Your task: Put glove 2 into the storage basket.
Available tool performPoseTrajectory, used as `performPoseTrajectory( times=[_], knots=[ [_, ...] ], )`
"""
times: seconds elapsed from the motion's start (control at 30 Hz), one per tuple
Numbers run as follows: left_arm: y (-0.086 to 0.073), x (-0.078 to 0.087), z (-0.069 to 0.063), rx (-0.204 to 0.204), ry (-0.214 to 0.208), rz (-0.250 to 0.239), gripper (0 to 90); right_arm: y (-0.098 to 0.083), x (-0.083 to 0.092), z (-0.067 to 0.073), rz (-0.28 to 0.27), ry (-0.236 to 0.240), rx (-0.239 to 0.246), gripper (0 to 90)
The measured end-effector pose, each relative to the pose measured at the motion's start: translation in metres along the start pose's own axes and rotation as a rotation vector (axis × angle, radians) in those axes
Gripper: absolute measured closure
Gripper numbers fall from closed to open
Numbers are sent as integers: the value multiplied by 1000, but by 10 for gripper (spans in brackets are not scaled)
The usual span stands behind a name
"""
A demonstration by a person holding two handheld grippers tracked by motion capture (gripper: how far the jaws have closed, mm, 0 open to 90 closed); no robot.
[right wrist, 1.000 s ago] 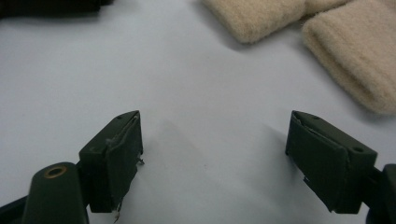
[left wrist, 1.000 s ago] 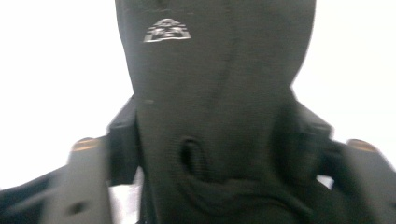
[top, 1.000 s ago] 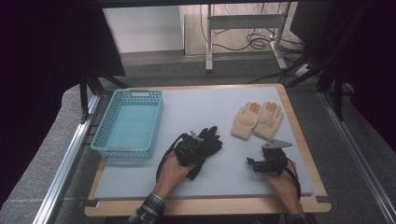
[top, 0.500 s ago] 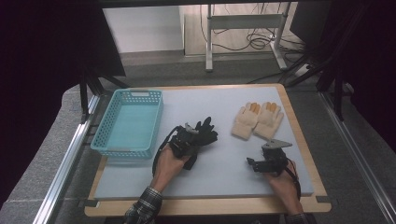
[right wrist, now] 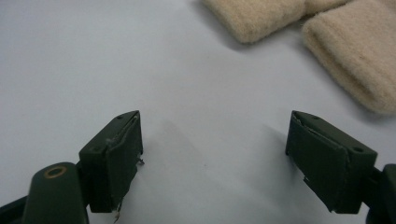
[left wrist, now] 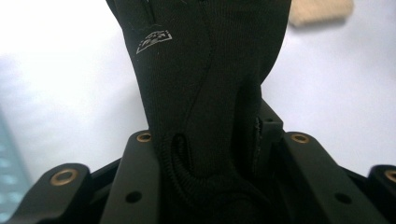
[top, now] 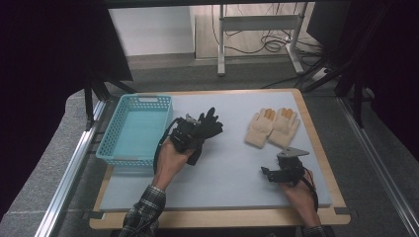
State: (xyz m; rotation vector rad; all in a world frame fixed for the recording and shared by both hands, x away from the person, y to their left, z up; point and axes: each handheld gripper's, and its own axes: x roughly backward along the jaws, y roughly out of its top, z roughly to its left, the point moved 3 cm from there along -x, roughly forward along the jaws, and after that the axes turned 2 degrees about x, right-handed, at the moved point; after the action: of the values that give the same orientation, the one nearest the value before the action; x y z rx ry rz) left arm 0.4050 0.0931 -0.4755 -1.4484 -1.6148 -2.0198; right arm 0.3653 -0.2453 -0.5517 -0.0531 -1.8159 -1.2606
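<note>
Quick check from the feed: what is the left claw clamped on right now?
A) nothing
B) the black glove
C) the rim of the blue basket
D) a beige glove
B: in the left gripper view the left claw has its jaws pressed against the cuff of the black glove, while the beige gloves lie on the table and the blue basket is untouched.

small unreadable logo on black glove [left wrist: 205, 84]

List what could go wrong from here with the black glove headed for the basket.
The left gripper pinches the black glove only at its cuff, so it might slip out. Its fingers hang loose and may catch the basket rim. The right gripper rests open near the beige gloves, and a stray move could nudge them.
</note>
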Motion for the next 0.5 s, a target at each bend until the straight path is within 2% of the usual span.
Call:
performPoseTrajectory(
  times=[0.33, 0.5],
  knots=[
    [14, 20, 30, 41, 57, 0, 645, 0, 0, 0, -2, 1, 0, 184],
    [20, 37, 49, 79, 80, -23, 643, 0, 0, 0, -2, 1, -1, 184]
  ],
)
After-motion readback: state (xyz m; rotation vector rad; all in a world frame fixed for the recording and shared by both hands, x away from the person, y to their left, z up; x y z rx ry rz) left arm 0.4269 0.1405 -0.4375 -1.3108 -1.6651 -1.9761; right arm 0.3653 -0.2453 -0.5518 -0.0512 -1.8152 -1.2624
